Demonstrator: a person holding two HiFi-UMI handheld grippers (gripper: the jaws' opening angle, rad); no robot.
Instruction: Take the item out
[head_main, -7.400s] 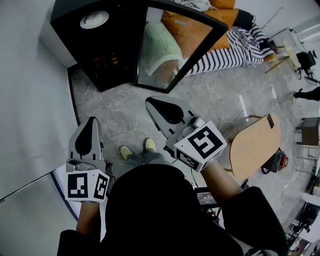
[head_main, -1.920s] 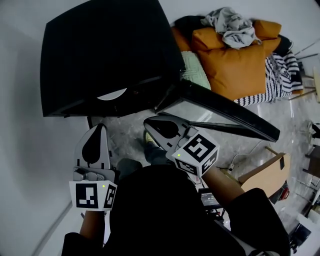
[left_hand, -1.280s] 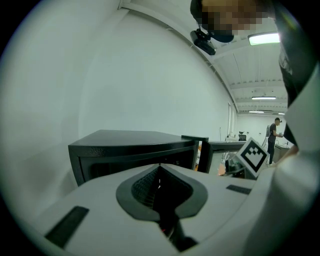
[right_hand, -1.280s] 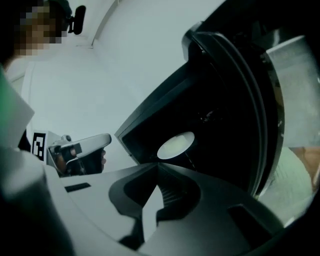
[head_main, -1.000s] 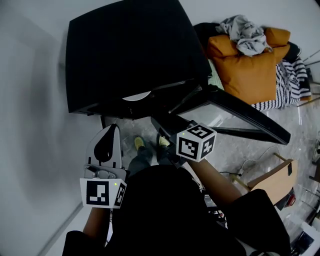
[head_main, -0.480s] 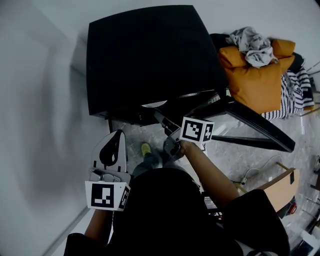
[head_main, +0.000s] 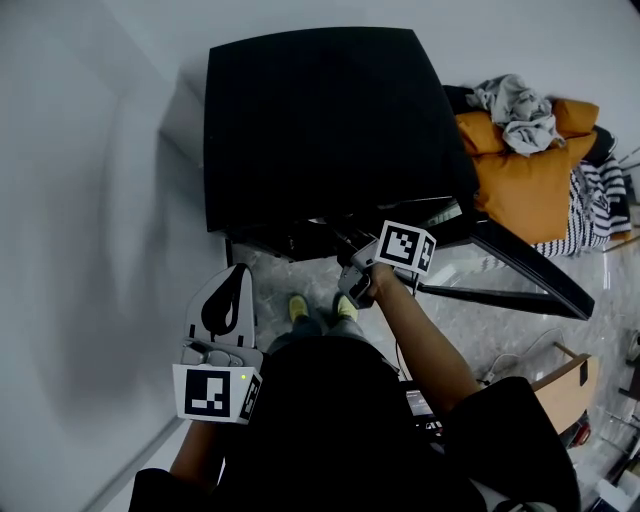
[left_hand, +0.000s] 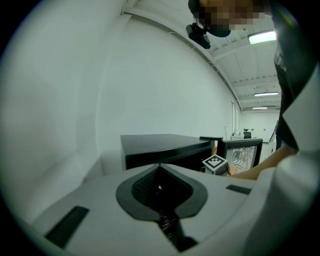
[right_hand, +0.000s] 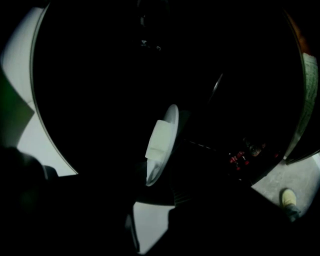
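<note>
The fingers of the right gripper (head_main: 352, 279) have just been opening and stand wide apart, with nothing pressed between them. In the right gripper view they are only dark shapes, so I cannot tell whether the plate's rim is already between the tips or just ahead of them. That white plate (right_hand: 153, 176), with a pale block (right_hand: 159, 138) lying on it, sits inside the black cabinet (head_main: 320, 120), on a dark shelf. It shows edge-on in that view. The wrist is probably rolled that way so one finger can pass over the rim and the other under it.

From the head view the plate is hidden under the cabinet's top, and the right arm reaches into the dark opening at its near edge. The glass door (head_main: 505, 283) is swung out to the right, which keeps the opening free for the reach.

The left gripper (head_main: 236, 276) hangs back at the near left beside the wall (head_main: 90, 200), its fingers closed together on nothing — most likely parked out of the way. Orange cushions (head_main: 525, 180) lie at the far right, well apart from the work.
</note>
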